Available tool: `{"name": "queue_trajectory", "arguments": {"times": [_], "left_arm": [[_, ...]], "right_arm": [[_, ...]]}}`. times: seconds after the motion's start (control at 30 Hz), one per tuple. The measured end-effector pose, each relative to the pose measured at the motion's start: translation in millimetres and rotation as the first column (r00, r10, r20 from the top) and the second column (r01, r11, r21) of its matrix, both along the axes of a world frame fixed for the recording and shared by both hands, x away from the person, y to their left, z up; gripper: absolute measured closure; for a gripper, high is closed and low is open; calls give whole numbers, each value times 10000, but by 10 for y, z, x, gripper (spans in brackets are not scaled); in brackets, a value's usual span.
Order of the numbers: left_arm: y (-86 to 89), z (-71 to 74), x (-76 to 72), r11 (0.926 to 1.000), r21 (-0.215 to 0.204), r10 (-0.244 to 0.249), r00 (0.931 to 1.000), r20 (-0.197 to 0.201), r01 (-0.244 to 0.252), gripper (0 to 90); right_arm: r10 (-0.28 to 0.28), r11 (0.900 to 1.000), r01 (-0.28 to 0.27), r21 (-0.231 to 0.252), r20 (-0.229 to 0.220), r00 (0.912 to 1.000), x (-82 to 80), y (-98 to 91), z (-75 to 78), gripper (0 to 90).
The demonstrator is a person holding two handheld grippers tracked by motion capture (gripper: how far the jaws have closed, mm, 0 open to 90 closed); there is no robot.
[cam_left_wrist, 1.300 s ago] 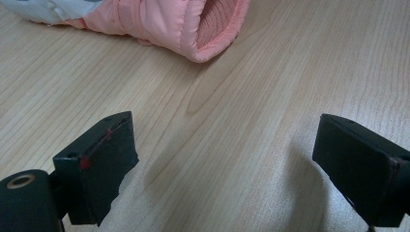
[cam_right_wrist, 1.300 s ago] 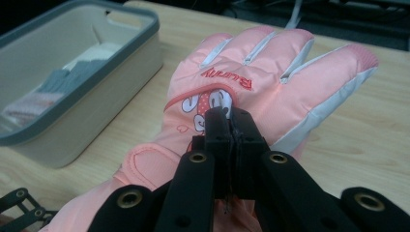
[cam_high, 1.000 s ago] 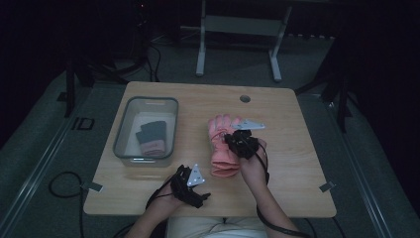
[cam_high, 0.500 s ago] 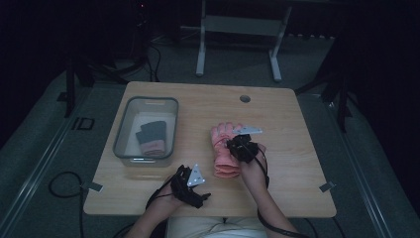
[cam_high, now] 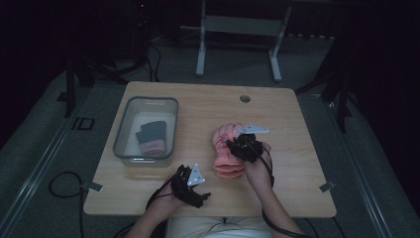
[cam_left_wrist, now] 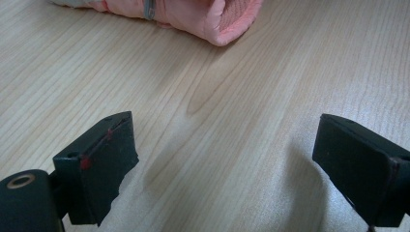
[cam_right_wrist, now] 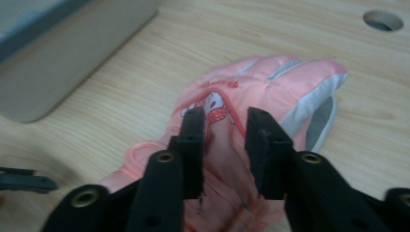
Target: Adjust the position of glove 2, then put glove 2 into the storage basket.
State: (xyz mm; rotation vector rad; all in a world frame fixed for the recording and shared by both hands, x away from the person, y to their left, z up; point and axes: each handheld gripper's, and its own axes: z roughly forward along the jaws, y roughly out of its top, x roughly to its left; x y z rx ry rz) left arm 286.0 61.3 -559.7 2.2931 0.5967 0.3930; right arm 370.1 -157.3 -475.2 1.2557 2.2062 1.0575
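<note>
Pink glove (cam_high: 227, 153): lies flat on the wooden table (cam_high: 297, 114), right of centre, its fingers pointing toward the far edge; grey panels run along its fingers and a small cartoon patch sits on its back.
Right gripper (cam_right_wrist: 223, 140): poised over the back of the glove, its jaws having just been opening; a narrow gap now stands between them with the pink fabric under it, and the pads no longer press on the cloth. Seen from above (cam_high: 246, 147), it sits over the glove's right side, a grey three-cornered plate on top.
Left gripper (cam_high: 190, 182): near the table's front edge, just left of the glove's cuff. Its jaws stand wide apart with bare wood between them, and the glove shows beyond them in the left gripper view (cam_left_wrist: 203, 17).
Clear plastic bin (cam_high: 121, 134): on the table's left half, well apart from the pink glove.
Dark glove (cam_high: 151, 138): inside the bin, its cuff pinkish.
Round hole (cam_high: 244, 98): in the tabletop near the far edge, beyond the pink glove.
</note>
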Motion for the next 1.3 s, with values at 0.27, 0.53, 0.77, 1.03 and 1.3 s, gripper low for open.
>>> {"name": "queue_trajectory", "arguments": {"times": [0.27,0.53,0.77,1.03,1.3], "left_arm": [[-36,190,-24,9993,-347,168,9997,153,-162,80],[2,671,64,9810,-1801,811,9957,459,-716,94],[-48,1077,407,9740,-1715,1570,9867,414,-1478,122],[-226,1091,874,9644,-1464,2250,9742,173,-2201,145],[-305,857,1122,9534,-1334,2610,9616,-855,-2706,163]], "right_arm": [[378,9991,-389,190,543,9978,-57,-228,286,596],[383,9993,-381,-38,957,9947,15,-357,440,592],[603,9981,-611,47,962,9935,92,-330,406,591],[778,9960,-793,408,381,9962,143,-264,195,553],[500,9986,-493,167,-462,9977,252,-245,-69,502]]}}
